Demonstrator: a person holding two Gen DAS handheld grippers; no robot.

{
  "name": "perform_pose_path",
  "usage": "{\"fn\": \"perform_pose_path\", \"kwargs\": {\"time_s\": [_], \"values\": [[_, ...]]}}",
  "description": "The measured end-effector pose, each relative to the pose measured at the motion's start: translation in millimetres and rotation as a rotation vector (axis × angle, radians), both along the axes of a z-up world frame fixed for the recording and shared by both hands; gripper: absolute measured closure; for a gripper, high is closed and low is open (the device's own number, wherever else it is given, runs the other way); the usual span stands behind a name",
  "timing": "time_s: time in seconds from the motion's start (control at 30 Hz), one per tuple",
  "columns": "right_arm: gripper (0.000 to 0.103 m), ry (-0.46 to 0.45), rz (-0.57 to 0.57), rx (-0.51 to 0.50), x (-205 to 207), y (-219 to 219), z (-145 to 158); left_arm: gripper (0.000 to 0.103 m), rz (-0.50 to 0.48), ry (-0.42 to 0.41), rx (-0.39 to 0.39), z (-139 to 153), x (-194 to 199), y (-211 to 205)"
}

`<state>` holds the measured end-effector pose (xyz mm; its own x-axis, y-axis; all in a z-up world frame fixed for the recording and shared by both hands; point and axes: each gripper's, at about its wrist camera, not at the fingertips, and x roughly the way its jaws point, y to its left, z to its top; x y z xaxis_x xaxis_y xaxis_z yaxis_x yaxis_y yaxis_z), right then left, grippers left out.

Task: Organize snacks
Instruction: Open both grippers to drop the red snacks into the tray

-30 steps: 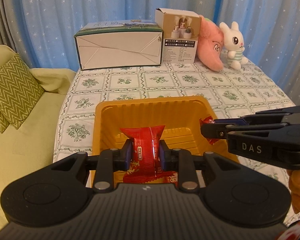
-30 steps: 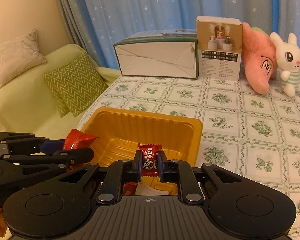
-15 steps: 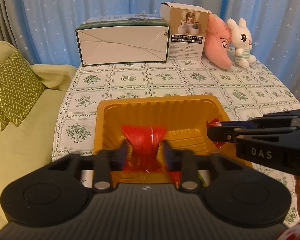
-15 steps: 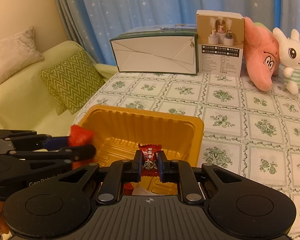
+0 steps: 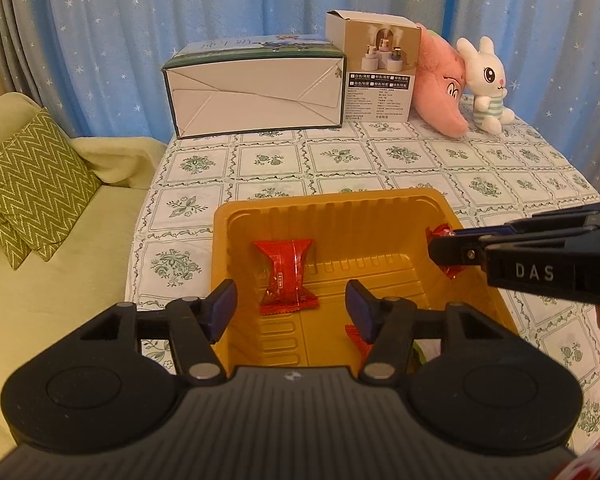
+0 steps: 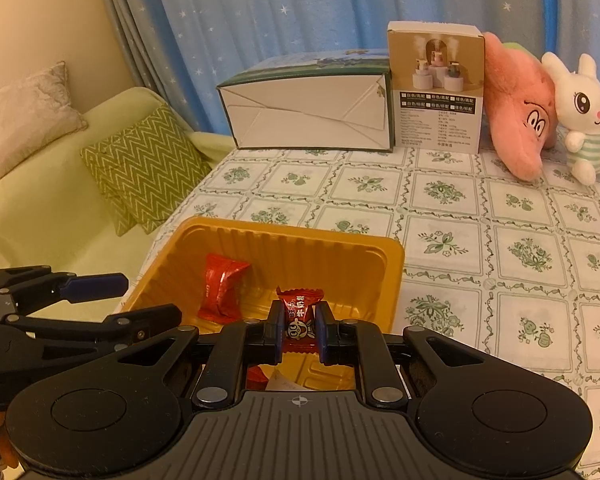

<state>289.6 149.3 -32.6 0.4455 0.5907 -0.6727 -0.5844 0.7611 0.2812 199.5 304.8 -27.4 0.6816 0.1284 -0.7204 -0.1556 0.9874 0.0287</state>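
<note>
A yellow plastic tray (image 5: 332, 204) (image 6: 394, 256) sits at the near left corner of the table. A red wrapped snack (image 5: 286, 276) (image 6: 220, 290) lies inside it, free of any grip. My left gripper (image 5: 290, 306) hangs over the tray's near part; its jaws are opening and nothing is pressed between them. My right gripper (image 6: 299, 328) is shut on a small red candy (image 6: 298, 318) above the tray's right side; that candy (image 5: 440, 234) also shows at the tips in the left wrist view. More wrappers (image 5: 356, 338) lie under the gripper bodies, mostly hidden.
A green-and-white carton (image 5: 256, 88) and a beige product box (image 5: 374, 72) stand at the table's back. A pink plush (image 5: 440, 88) and a white bunny (image 5: 486, 84) lean beside them. A green sofa with a zigzag cushion (image 5: 28, 184) lies left of the table.
My left gripper has opened and let go of the red snack, which now lies in the tray. The right gripper still holds its candy in the same place.
</note>
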Motion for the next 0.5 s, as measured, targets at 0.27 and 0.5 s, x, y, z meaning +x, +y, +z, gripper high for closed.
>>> {"fn": "perform_pose_path", "kwargs": {"time_s": [0.27, 0.5], "values": [[0.087, -0.003, 0.002, 0.007, 2.7, 4.6, 4.8, 0.046, 0.002, -0.003, -0.003, 2.6, -1.7, 2.3], [0.087, -0.015, -0.009, 0.006, 4.2, 7.1, 3.8, 0.046, 0.004, -0.004, -0.004, 2.6, -2.3, 2.6]]}}
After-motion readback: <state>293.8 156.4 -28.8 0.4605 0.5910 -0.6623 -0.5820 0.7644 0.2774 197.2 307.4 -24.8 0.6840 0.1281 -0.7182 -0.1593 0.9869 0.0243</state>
